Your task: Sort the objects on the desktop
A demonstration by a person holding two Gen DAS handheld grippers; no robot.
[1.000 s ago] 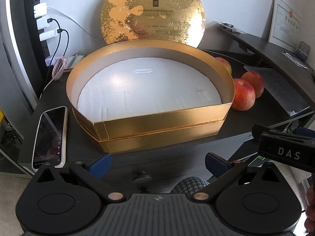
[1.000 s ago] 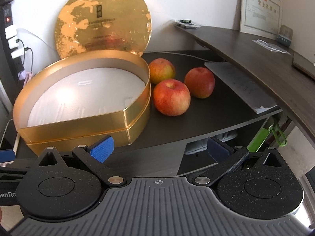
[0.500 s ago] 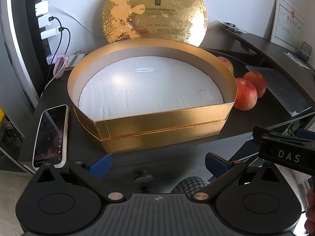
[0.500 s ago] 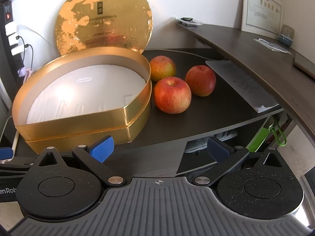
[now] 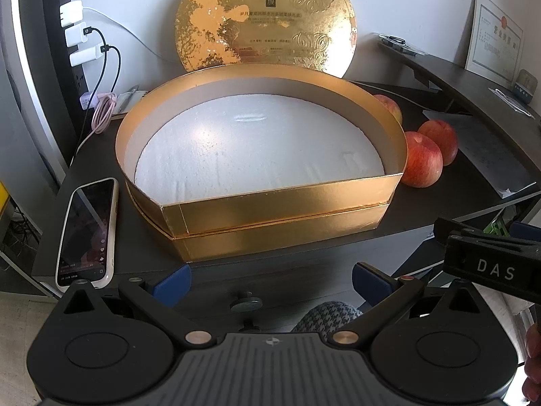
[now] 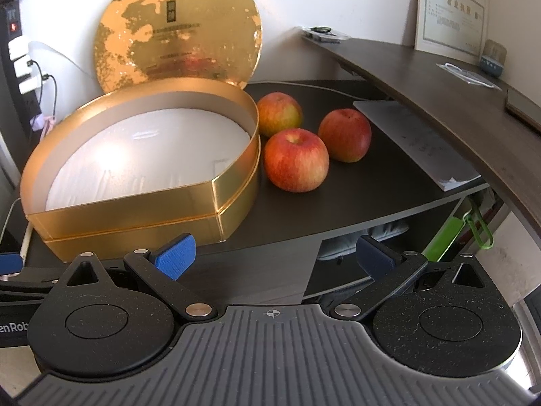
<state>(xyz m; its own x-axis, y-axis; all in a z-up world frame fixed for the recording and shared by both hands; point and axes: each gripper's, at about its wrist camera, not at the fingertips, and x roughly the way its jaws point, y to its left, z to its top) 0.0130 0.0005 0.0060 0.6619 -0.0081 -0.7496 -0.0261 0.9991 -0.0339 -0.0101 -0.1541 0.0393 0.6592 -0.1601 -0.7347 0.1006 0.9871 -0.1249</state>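
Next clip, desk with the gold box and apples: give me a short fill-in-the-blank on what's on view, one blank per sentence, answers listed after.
1. The number of apples beside the gold box is ____.
2. The box's round lid stands leaning against the ____.
3. The phone lies screen-up to the ____ of the box in the left wrist view.
4. Both the left gripper and right gripper hold ____.

Missing words: three; wall; left; nothing
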